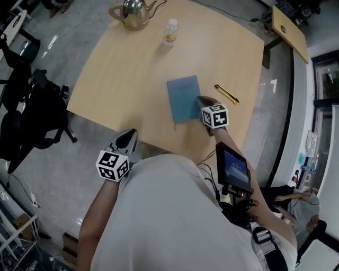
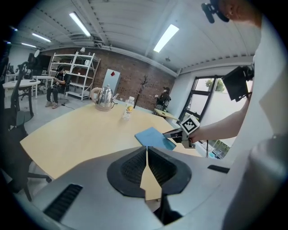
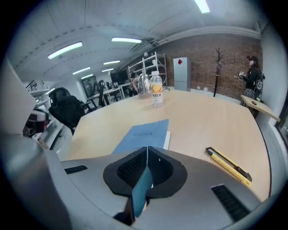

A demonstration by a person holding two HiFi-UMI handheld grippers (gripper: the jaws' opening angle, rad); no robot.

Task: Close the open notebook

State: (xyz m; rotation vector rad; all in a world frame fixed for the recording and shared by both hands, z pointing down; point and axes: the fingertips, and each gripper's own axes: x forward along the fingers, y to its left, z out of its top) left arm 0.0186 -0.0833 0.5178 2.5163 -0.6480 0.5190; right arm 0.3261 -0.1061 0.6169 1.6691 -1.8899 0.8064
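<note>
A blue notebook (image 1: 184, 98) (image 2: 150, 136) (image 3: 143, 134) lies flat in the middle of the wooden table (image 1: 127, 69), cover up, with a strip of white pages along its right edge. My right gripper (image 1: 201, 100) (image 2: 165, 134) (image 3: 147, 147) is at that right edge with its jaws shut, and a blue sliver of the cover shows between them. My left gripper (image 1: 130, 132) (image 2: 147, 147) hangs shut with nothing in it, just off the table's near edge and well away from the notebook.
A yellow utility knife (image 1: 226, 93) (image 3: 227, 164) lies right of the notebook. At the table's far side stand a metal kettle (image 1: 132, 13) and a small bottle (image 1: 170, 32). A black office chair (image 1: 32, 106) is on the left, and a second table (image 1: 288, 26) at the far right.
</note>
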